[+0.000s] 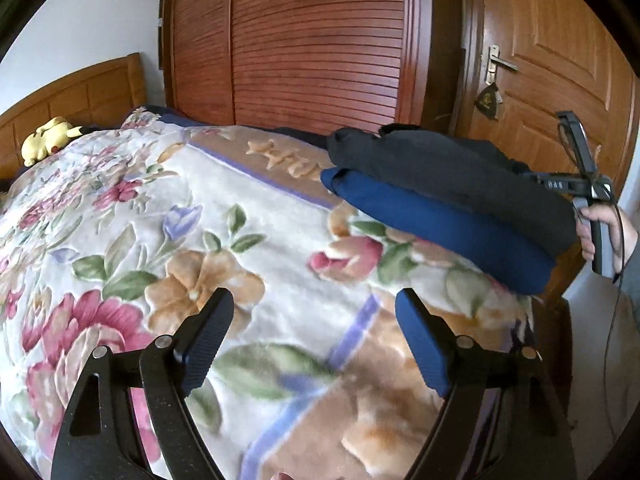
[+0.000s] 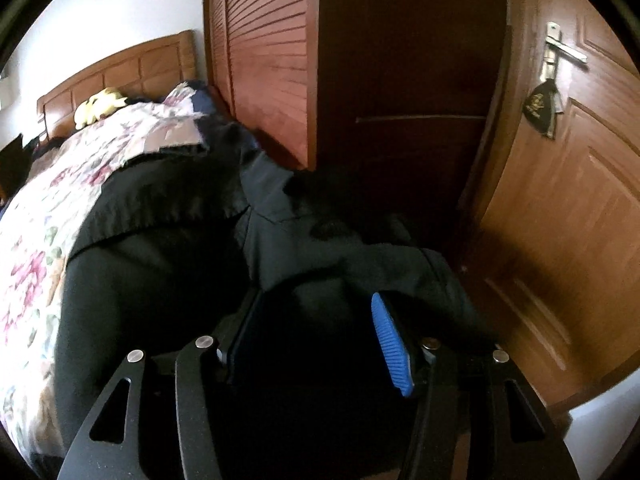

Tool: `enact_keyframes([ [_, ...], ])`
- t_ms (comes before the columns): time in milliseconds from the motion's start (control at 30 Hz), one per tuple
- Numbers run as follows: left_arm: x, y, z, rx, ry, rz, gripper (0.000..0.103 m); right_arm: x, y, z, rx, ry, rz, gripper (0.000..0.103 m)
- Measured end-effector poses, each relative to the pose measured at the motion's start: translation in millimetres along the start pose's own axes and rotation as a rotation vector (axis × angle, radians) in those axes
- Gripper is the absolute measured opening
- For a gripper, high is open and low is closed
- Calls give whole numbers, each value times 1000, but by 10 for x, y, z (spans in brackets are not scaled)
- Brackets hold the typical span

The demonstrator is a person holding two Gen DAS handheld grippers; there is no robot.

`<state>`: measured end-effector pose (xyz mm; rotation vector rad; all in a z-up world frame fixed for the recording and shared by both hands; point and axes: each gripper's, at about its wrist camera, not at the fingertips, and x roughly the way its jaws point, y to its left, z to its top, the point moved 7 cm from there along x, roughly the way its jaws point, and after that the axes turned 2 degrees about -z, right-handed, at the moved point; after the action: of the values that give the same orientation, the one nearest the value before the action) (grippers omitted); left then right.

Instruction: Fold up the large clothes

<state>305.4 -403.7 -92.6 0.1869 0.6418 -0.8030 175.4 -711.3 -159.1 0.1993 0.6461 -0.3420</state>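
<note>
A folded black garment (image 1: 452, 176) lies on top of a folded blue one (image 1: 440, 224) at the right edge of the bed. My left gripper (image 1: 314, 300) hovers open and wide over the floral blanket (image 1: 200, 200), left of that stack, with nothing between its fingers. In the right wrist view my right gripper (image 2: 318, 296) stands open low over the black garment (image 2: 168, 272). Dark cloth lies under and between its fingers, and both blue pad faces show bare. A hand (image 1: 608, 232) holds the right tool's handle behind the stack, which hides its fingertips in the left wrist view.
A yellow plush toy (image 1: 44, 140) rests by the wooden headboard (image 1: 80, 92). A louvred wardrobe (image 1: 312, 40) stands along the bed's far side. A wooden door (image 1: 560, 60) with a lever handle and a hanging pouch is at the right, close to the bed's corner.
</note>
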Motion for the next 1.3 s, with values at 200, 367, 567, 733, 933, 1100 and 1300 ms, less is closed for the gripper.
enact_keyframes([
  [200, -220, -88, -154, 8, -4, 12, 83, -221, 74, -139, 67, -34, -67, 59],
  [367, -420, -133, -293, -5, -12, 15, 83, -483, 191, -236, 34, -76, -108, 59],
  [567, -645, -95, -429, -11, -18, 55, 83, -726, 523, -218, -32, -146, -124, 59],
  [733, -897, 61, -539, -36, -35, 107, 83, -1008, 1070, -261, -80, -209, -40, 60],
  [933, -1246, 486, -760, -102, -49, 211, 83, -1095, 2114, -387, -137, -230, 145, 70],
  [1100, -1546, 914, -1016, -144, -69, 328, 83, -1031, 3070, -599, -196, -211, 277, 75],
  [1300, -1792, 1438, -1299, -207, -81, 417, 83, -880, 4133, -858, -260, -187, 413, 75],
])
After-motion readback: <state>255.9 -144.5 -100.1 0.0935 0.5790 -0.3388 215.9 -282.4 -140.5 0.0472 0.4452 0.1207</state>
